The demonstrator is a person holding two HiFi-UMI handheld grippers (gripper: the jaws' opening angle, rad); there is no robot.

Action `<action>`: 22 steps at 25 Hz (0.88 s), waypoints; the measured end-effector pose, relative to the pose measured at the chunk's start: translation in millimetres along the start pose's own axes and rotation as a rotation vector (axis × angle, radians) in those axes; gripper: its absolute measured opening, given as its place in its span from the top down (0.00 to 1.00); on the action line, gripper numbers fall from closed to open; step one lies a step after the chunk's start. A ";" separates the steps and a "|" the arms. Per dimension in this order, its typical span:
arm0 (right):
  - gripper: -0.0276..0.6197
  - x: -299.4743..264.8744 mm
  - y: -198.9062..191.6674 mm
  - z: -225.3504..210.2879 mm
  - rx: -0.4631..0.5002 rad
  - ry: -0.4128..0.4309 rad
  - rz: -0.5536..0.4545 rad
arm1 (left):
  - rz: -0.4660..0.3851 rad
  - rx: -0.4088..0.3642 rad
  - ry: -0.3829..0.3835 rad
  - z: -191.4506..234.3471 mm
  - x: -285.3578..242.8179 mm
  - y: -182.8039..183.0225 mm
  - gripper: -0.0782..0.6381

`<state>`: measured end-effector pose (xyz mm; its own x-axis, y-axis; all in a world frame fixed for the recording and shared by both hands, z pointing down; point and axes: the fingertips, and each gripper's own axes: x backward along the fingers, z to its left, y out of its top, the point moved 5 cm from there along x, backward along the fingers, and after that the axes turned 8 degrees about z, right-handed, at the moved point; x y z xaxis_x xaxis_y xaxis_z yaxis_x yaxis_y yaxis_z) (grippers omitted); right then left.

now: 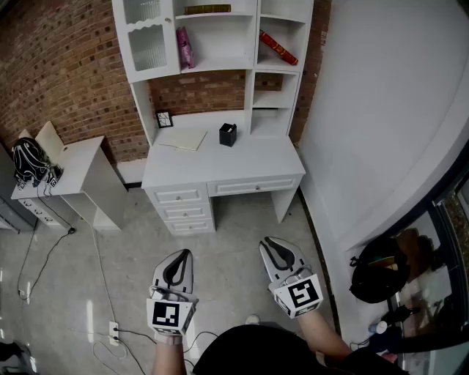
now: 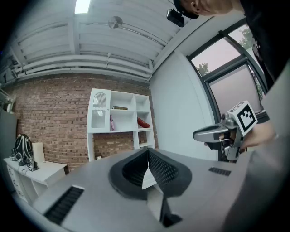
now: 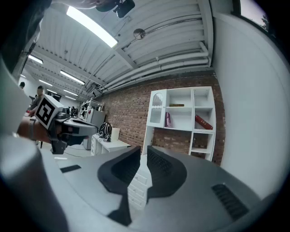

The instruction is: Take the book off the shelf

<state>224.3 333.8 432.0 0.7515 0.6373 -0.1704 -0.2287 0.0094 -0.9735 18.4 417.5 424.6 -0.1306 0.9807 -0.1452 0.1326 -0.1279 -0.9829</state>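
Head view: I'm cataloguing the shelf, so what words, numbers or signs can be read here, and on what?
No word or number can be read.
Red book: spine print too small.
Pink book: too small.
Brown book: too small.
Desk frame: blurred.
Left gripper, right gripper: black-and-white square markers, no letters.
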 end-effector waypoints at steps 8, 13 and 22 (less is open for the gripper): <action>0.87 1.8 -14.4 -43.1 -0.048 -0.005 -0.002 | 0.022 -0.013 0.001 -21.4 -35.7 5.6 0.88; 0.87 3.1 -23.7 -72.4 -0.090 0.050 -0.005 | 0.009 -0.035 0.009 -35.3 -63.9 6.3 0.88; 0.87 7.1 -60.8 -119.1 -0.133 0.034 0.056 | 0.036 -0.040 -0.024 -65.3 -113.6 -6.0 0.88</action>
<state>317.2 246.0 471.8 0.7611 0.6075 -0.2274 -0.1884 -0.1284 -0.9737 96.6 316.5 454.3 -0.1487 0.9717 -0.1836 0.1767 -0.1566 -0.9717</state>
